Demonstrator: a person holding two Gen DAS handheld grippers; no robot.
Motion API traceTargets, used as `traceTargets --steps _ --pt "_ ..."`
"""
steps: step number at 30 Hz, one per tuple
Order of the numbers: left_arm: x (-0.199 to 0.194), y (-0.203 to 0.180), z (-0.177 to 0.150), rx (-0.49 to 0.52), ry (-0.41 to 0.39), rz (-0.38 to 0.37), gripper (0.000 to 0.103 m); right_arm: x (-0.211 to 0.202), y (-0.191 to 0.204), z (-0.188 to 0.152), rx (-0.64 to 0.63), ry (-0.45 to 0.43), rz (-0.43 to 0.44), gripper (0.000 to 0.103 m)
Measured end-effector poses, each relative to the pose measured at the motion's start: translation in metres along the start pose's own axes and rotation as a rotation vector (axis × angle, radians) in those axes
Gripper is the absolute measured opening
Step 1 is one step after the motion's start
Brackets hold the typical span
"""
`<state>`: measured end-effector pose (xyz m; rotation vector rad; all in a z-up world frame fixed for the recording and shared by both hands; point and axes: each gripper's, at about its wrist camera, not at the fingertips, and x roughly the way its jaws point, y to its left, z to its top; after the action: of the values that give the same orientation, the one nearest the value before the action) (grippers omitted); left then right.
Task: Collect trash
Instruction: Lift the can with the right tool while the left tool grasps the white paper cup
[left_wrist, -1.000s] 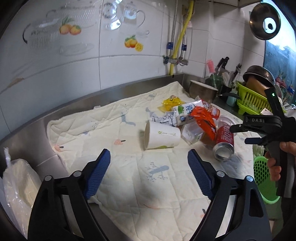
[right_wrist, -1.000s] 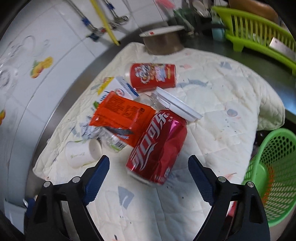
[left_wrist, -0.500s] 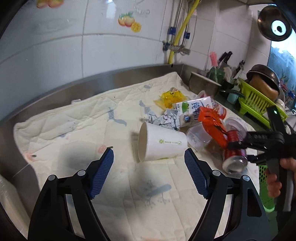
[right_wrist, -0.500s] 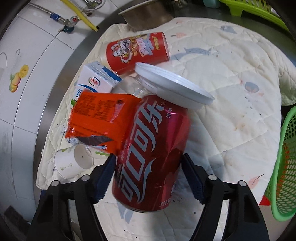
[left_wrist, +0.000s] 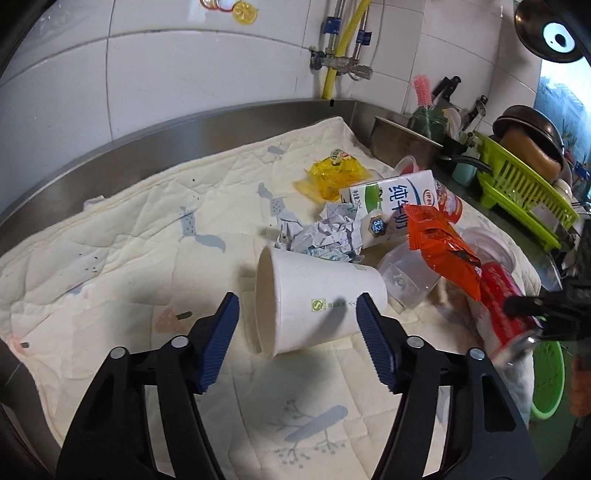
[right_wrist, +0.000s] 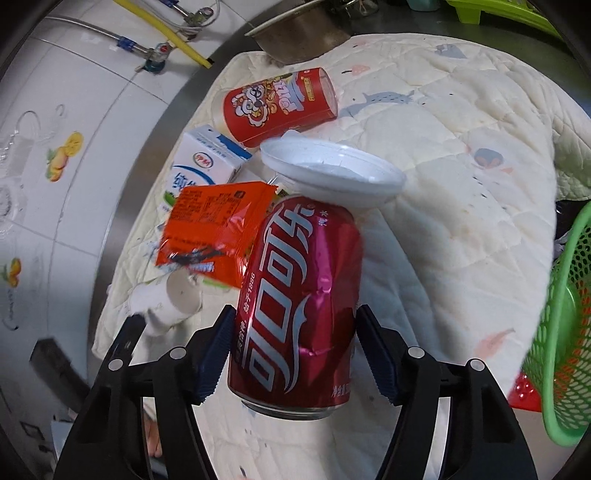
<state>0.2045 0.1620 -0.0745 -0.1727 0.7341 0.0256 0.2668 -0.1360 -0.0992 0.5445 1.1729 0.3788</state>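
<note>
A white paper cup (left_wrist: 314, 302) lies on its side on the quilted cloth (left_wrist: 129, 258), mouth to the left. My left gripper (left_wrist: 297, 328) straddles it lengthwise, jaws closing; the left pad still stands apart from the rim. A dented red cola can (right_wrist: 295, 314) sits between the pads of my right gripper (right_wrist: 295, 350), whose closing jaws touch both its sides. An orange wrapper (right_wrist: 214, 221) and a white plastic lid (right_wrist: 332, 173) lean against the can. Behind lie a milk carton (left_wrist: 391, 206), crumpled paper (left_wrist: 325, 236), a yellow wrapper (left_wrist: 332, 173) and a red snack tube (right_wrist: 280, 103).
A green mesh basket (right_wrist: 565, 332) stands off the cloth's right edge. A green dish rack (left_wrist: 524, 184) with pots and a steel basin (right_wrist: 303, 26) fill the back right. A steel rim and tiled wall run behind the cloth.
My left gripper has come forward and down to the paper cup, its jaws narrowing. My right gripper has dropped over the cola can and closed in on its sides.
</note>
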Motion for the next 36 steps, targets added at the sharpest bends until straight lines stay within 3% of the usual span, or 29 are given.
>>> traceTargets --steps 3,10,17,22,27,31,33,35,36 --pt "0.006 0.002 0.000 -0.013 0.011 -0.034 0.058 -0.014 -0.006 -0.009 -0.018 -0.002 0.021 0.063" --pt "0.006 -0.001 -0.005 -0.015 0.003 -0.090 0.028 -0.028 -0.013 -0.021 -0.020 0.026 0.082 0.063" --pt "-0.010 -0.013 -0.012 0.010 -0.009 -0.112 0.010 -0.020 -0.001 -0.034 -0.132 0.078 -0.002 0.063" --pt "-0.009 -0.019 -0.015 0.028 0.003 -0.111 0.009 -0.016 0.008 -0.024 -0.159 0.082 -0.059 0.074" --pt "-0.007 -0.020 -0.014 0.033 0.023 -0.114 0.010 -0.008 0.012 -0.014 -0.153 0.092 -0.093 0.073" --pt "-0.005 -0.021 -0.013 0.036 0.032 -0.109 0.013 0.000 0.018 -0.009 -0.147 0.118 -0.109 0.067" --pt "-0.003 -0.020 -0.012 0.036 0.039 -0.107 0.023 0.001 0.024 -0.007 -0.160 0.122 -0.138 0.067" --pt "-0.003 -0.020 -0.011 0.038 0.036 -0.105 0.043 0.003 0.026 -0.006 -0.160 0.135 -0.153 0.068" --pt "-0.004 -0.021 -0.011 0.046 0.027 -0.102 0.043 0.004 0.027 -0.005 -0.157 0.146 -0.155 0.068"
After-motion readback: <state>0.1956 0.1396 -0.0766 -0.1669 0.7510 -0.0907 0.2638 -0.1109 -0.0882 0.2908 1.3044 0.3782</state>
